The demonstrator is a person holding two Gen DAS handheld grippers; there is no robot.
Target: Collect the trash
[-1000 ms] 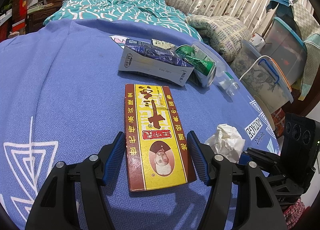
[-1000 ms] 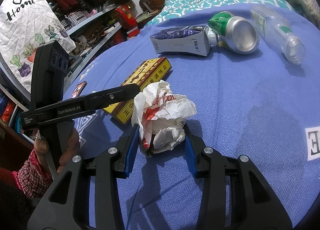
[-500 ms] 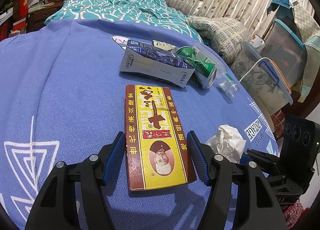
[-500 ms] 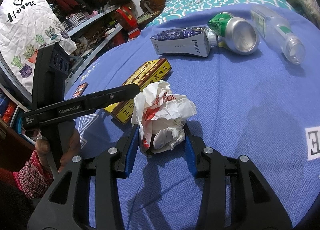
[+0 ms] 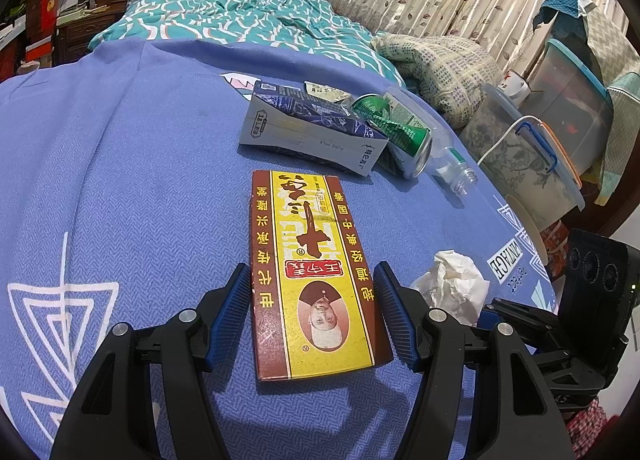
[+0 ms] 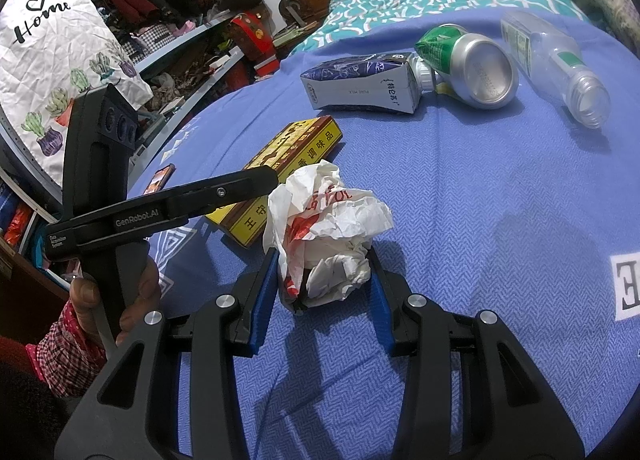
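Both grippers low over the blue cloth (image 5: 120, 163), each set up on a piece of trash. Left gripper (image 5: 314, 312): fingers wide apart, straddling the near end of the yellow box (image 5: 312, 268), which lies flat on the cloth; blue pads sit just beside its long edges, slim gap each side, nothing gripped yet. Right gripper (image 6: 322, 292): fingers spread about as wide as the crumpled wrapper (image 6: 326, 238), pads right at its sides; can't tell if they press it or only touch. The wrapper sits just right of the box's near end. To do this well, judging from the setup: squeeze the box square across its width so it doesn't pivot out, keep the pads low enough to catch the thin side walls, lift level. For the wrapper, close slowly and low, since it's soft and will crush or slip upward. Past the box's far end lies the milk carton (image 5: 308, 131) on its side, then the green can (image 5: 400, 135) touching or just behind it, dented, then the clear bottle (image 6: 560, 67), uncapped, furthest right. Hard to make out: the can's far end hides behind the carton in the left view, some flat scrap behind the carton is unreadable, and no bin or bag shows anywhere, so the drop spot is unknown. The wrapper's underside is hidden.
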